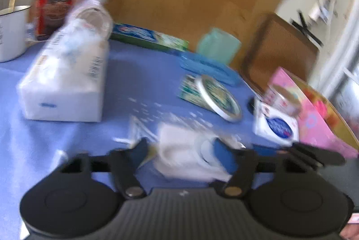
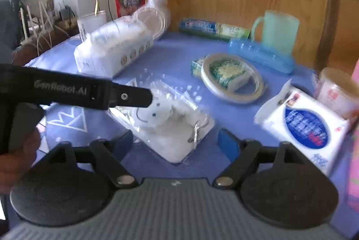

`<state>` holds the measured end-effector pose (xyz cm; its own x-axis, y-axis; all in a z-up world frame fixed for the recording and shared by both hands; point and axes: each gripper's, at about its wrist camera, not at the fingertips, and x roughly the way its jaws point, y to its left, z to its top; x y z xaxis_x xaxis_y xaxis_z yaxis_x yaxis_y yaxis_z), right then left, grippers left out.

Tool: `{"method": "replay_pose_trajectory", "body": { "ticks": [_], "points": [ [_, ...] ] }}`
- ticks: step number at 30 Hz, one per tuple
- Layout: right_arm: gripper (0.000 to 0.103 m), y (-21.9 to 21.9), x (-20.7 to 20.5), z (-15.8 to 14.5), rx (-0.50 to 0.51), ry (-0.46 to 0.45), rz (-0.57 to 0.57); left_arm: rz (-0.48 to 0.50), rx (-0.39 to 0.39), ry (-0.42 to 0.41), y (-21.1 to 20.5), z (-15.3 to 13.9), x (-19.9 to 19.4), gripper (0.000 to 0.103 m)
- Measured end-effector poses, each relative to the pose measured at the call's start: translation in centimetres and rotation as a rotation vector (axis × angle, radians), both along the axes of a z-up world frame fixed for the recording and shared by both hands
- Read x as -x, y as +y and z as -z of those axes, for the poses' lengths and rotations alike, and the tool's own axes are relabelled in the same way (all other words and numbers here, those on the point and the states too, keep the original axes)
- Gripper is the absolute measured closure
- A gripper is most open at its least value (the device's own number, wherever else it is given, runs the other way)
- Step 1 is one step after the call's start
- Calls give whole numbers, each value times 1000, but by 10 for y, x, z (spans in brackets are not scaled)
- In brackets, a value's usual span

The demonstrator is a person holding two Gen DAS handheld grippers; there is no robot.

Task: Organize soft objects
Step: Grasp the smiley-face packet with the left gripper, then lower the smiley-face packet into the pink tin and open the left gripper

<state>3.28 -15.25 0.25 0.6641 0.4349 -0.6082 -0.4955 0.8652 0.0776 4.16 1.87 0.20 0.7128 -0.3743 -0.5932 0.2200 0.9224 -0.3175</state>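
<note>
Both wrist views close, downward, sharing blue tabletop [image 1: 139, 73].

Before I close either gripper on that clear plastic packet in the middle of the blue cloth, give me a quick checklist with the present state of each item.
1. Packet lies flat on the blue cloth: ok.
2. Packet sits between the left gripper fingers: ok; whether the pads press on it: cannot tell, the left view is blurred.
3. Right gripper is open, with the packet's near corner between its fingers: ok.
4. The two grippers are clear of each other: not ok, the left gripper reaches across the packet right in front of the right one.
5. Tape ring and white tissue pack lie apart from the packet: ok.
</note>
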Motion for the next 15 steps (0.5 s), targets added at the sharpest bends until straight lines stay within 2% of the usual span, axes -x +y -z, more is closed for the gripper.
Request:
{"method": "replay_pose_trajectory", "body": {
  "ticks": [2,6,11,15],
  "points": [
    [31,-2,11,0,10,-24,22,9,-27,-2,-9,-2,8,46],
    [33,-23,42,-7,-18,-113,116,77,25,2,-26,-11,18,47],
    [33,-58,86,-29,5,-334,292,204,30,-127,-82,-49,32,46],
    [33,-105,99,-43,16,-429,454,343,31,-187,-148,-76,28,45]
  ]
}}
